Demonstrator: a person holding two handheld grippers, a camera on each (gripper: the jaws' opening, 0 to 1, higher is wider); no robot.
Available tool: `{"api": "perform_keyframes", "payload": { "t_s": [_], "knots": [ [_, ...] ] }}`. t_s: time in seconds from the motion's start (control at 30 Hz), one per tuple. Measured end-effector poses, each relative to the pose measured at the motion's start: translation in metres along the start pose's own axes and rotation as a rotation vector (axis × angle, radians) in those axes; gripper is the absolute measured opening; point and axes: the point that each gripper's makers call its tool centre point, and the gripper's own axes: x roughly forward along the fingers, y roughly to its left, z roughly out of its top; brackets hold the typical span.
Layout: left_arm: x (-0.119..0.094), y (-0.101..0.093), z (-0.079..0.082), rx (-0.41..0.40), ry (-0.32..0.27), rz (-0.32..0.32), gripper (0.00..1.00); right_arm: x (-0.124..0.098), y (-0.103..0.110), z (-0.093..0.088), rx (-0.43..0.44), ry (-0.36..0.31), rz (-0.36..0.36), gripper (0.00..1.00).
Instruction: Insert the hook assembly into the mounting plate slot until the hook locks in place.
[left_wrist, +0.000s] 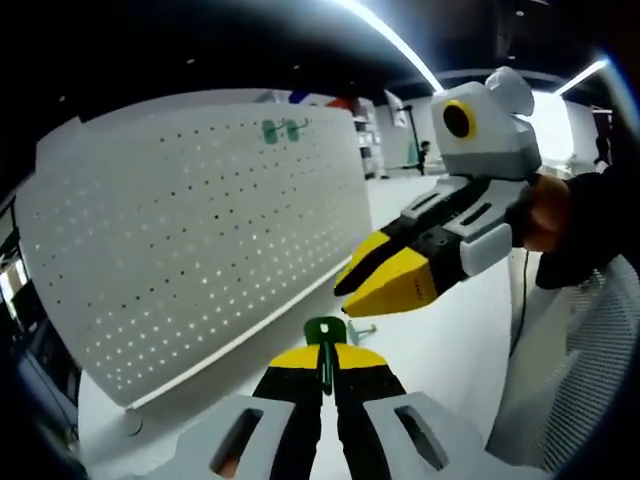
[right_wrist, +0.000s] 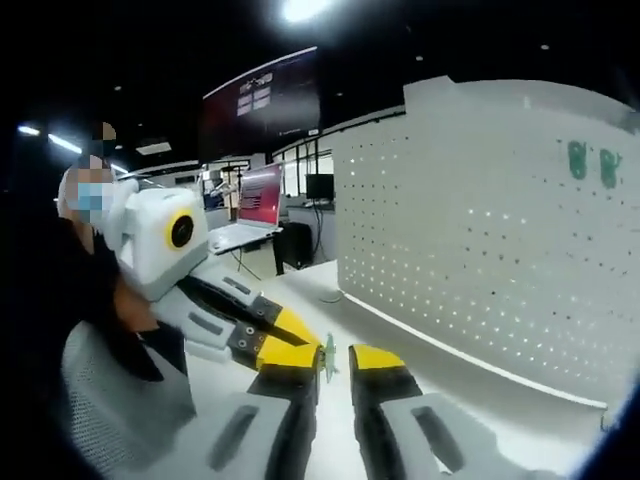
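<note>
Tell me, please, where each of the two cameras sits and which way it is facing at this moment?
Left gripper view: rides on the left gripper, whose jaws are shut on a green hook; it faces the white pegboard. The right gripper enters from the right, held by a hand.
Right gripper view: rides on the right gripper, jaws open; it faces the pegboard, with the left gripper entering from the left.
Shared: the pegboard, two green hooks already on it, both grippers.

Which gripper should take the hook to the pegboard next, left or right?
Left. The left gripper already pinches the green hook and faces the pegboard; the right gripper is open and empty.
</note>
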Motion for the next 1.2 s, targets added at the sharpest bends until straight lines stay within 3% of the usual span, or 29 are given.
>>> {"api": "perform_keyframes", "payload": {
  "t_s": [0.1,0.37,0.73,0.97,1.2],
  "knots": [
    [0.000,-0.002,0.002,-0.010,-0.006,-0.005,0.03,0.003,0.001,-0.005,-0.048,0.032,-0.011,0.02],
    [0.001,-0.003,0.004,-0.021,-0.016,-0.008,0.03,0.002,-0.002,-0.003,-0.021,0.021,-0.016,0.00],
    [0.001,-0.003,0.006,-0.010,-0.027,-0.007,0.03,-0.001,-0.009,-0.004,0.104,0.014,-0.029,0.00],
    [0.001,-0.005,0.007,0.000,-0.033,-0.015,0.03,-0.003,-0.014,-0.009,0.243,0.003,-0.018,0.00],
    [0.002,-0.006,0.006,-0.002,-0.027,-0.021,0.03,-0.002,-0.016,-0.012,0.233,0.021,-0.037,0.00]
  ]
}}
